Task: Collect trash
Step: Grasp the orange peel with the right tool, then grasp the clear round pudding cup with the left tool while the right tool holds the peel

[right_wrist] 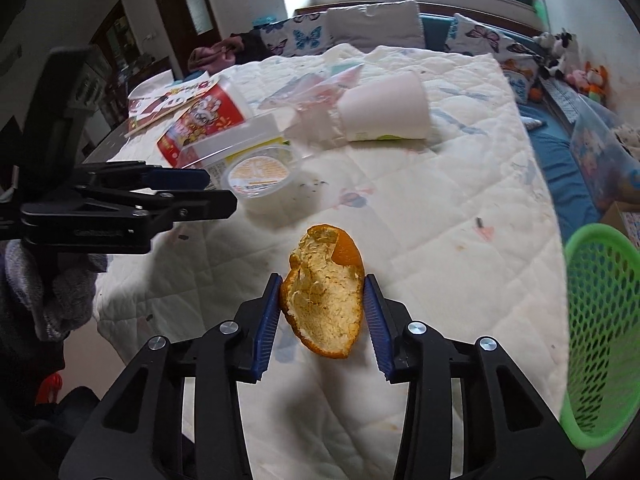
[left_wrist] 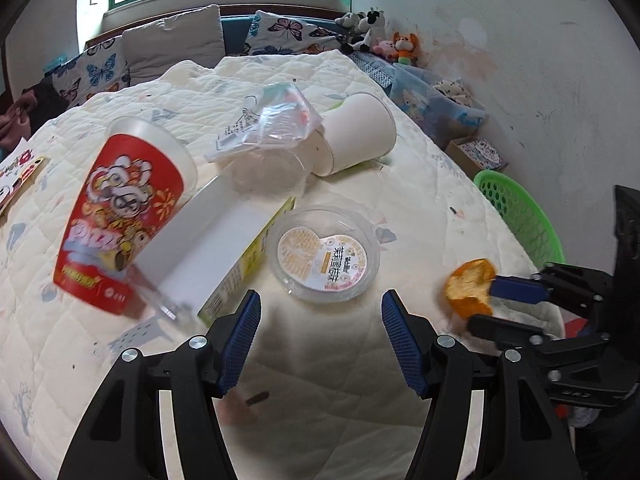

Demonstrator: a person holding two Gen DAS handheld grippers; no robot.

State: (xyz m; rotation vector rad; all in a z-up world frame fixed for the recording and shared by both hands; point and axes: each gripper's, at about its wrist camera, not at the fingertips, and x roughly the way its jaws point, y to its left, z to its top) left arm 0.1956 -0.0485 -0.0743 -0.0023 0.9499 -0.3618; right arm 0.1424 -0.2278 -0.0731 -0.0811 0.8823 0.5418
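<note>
- Right tongs (right_wrist: pixel 323 304) are clamped on a piece of orange peel (right_wrist: pixel 324 292), blue pads pressing its two sides, pale inner face toward the camera – low centre of the right wrist view.
- Left tongs (left_wrist: pixel 320 340) stand partly apart with nothing between the pads, at the bottom centre of the left wrist view, above the quilted cover (left_wrist: pixel 400 152) on the tabletop.
- Just above the left tongs lies a round clear plastic container (left_wrist: pixel 323 254) with a printed label.
- Left of it lies a white carton (left_wrist: pixel 208 252), with a red printed cup (left_wrist: pixel 120 216) tipped on its side against it.
- Farther up lie a crumpled clear plastic bag (left_wrist: pixel 276 120) and a white paper cup (left_wrist: pixel 356 136) on its side – the bag just beside the cup's base.
- A green mesh basket (right_wrist: pixel 596 320) stands at the right edge of the right wrist view, beside the cover's edge and well right of the peel.
- Butterfly cushions (left_wrist: pixel 280 32) and plush toys (left_wrist: pixel 384 36) line the back under the window.
</note>
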